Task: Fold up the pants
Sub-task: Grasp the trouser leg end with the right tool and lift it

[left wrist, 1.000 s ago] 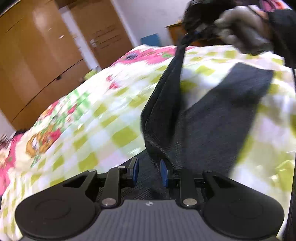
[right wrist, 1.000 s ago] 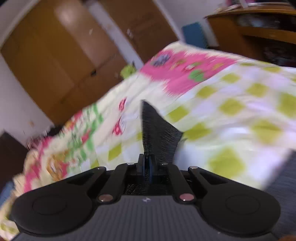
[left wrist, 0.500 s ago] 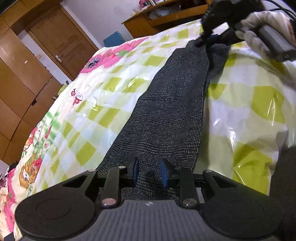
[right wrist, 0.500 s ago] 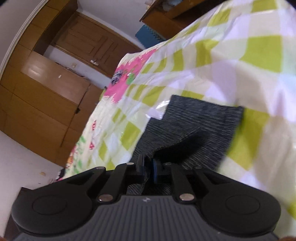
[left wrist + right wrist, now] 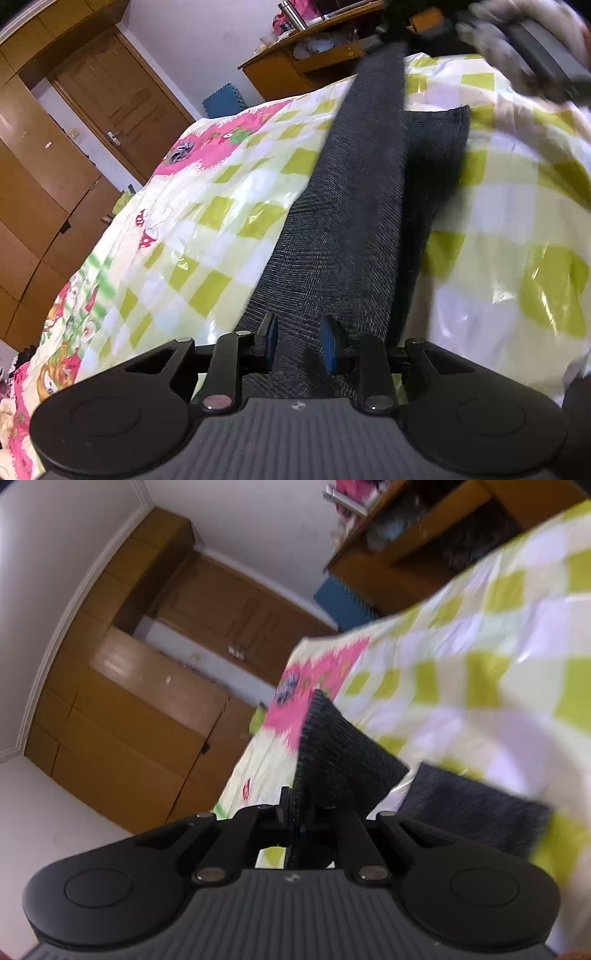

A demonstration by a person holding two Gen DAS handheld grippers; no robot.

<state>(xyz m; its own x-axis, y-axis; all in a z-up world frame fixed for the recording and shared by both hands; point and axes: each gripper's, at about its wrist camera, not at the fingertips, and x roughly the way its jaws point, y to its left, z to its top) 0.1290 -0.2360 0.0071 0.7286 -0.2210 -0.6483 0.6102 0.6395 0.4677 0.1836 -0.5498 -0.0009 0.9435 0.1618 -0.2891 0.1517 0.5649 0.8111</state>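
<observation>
Right gripper pinches dark pants above bedspread.

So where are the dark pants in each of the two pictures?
Left wrist view: the pants run up the middle, from between the left tool to the top right, over the checked bed cover.
Right wrist view: a pinched edge of the pants sticks up at centre from the shut right tool; more lies at lower right.
Shared landmark: the wooden door.

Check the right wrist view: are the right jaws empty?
No: the right gripper is clamped on an edge of the dark grey woven pants, which stick up between its jaws.
</observation>
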